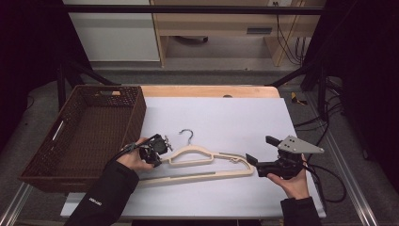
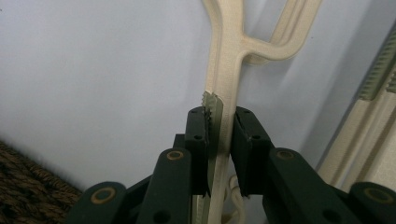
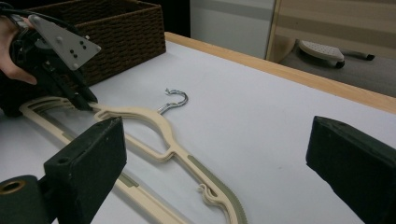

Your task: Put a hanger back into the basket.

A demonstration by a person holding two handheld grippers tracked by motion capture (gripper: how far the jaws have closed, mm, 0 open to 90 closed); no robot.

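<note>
Your left gripper (image 1: 157, 149) has its fingers (image 2: 198, 140) clamped on the left shoulder of the cream hanger (image 1: 207, 162); the left gripper view shows both pads pressing the plastic arm with its ribbed grey strip between them. So the grasp at that end looks made. The hanger itself lies flat on the white bench (image 1: 226, 117), near the middle, its metal hook (image 1: 187, 135) pointing toward twelve o'clock and its long bar running from about nine to three. Your right gripper (image 1: 256, 162) sits at the hanger's three-o'clock end with its fingers (image 3: 88, 158) wide apart and nothing between them; in the right gripper view the hanger's right shoulder lies ahead of and below the jaws, so that end is not yet taken. The wicker basket (image 1: 136, 110) stands at ten o'clock from the hanger, just beside your left hand (image 1: 134, 160), with nothing visible in it. Judging from this, the work is early: one end gripped, the other end to be gripped, and the lift and any move toward the basket are left.
</note>
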